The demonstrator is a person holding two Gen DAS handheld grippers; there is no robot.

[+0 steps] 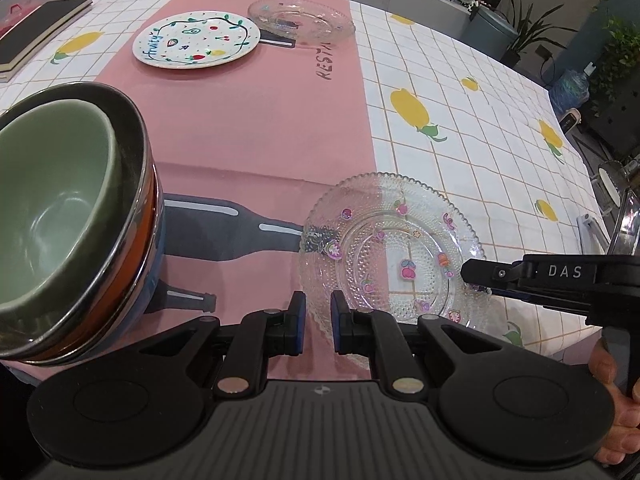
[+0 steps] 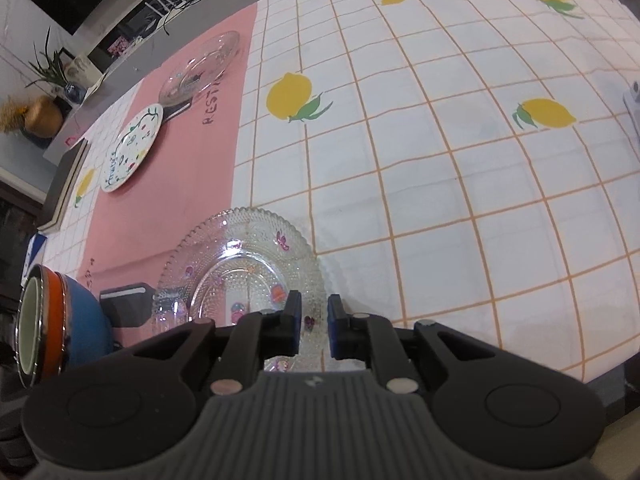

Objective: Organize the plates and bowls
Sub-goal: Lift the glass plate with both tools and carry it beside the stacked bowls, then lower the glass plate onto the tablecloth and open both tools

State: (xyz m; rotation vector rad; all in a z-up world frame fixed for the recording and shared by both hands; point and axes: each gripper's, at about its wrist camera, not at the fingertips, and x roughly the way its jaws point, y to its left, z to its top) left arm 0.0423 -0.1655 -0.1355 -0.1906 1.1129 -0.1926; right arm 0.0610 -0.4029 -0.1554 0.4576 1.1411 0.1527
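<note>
A clear beaded glass plate [image 1: 392,240] [image 2: 240,264] with small fruit stickers lies flat where the pink cloth meets the lemon-print cloth. My right gripper [image 2: 314,320] [image 1: 470,280] is rolled on its side at the plate's right rim. One finger is above the rim and one below, with a small gap and no visible squeeze. My left gripper [image 1: 318,320] hovers over the plate's near-left rim, its jaws a narrow gap apart, pinching nothing. To the left stands a stack of bowls [image 1: 60,208] [image 2: 60,320]: green inside a steel-rimmed orange one, on a blue one.
Far back on the pink cloth [image 1: 240,120] lie a white fruit-painted plate [image 1: 196,40] [image 2: 132,148] and a second glass plate [image 1: 300,18] [image 2: 200,68]. A dark book [image 1: 36,36] sits at the far left. A hand [image 1: 612,400] holds the right gripper's handle.
</note>
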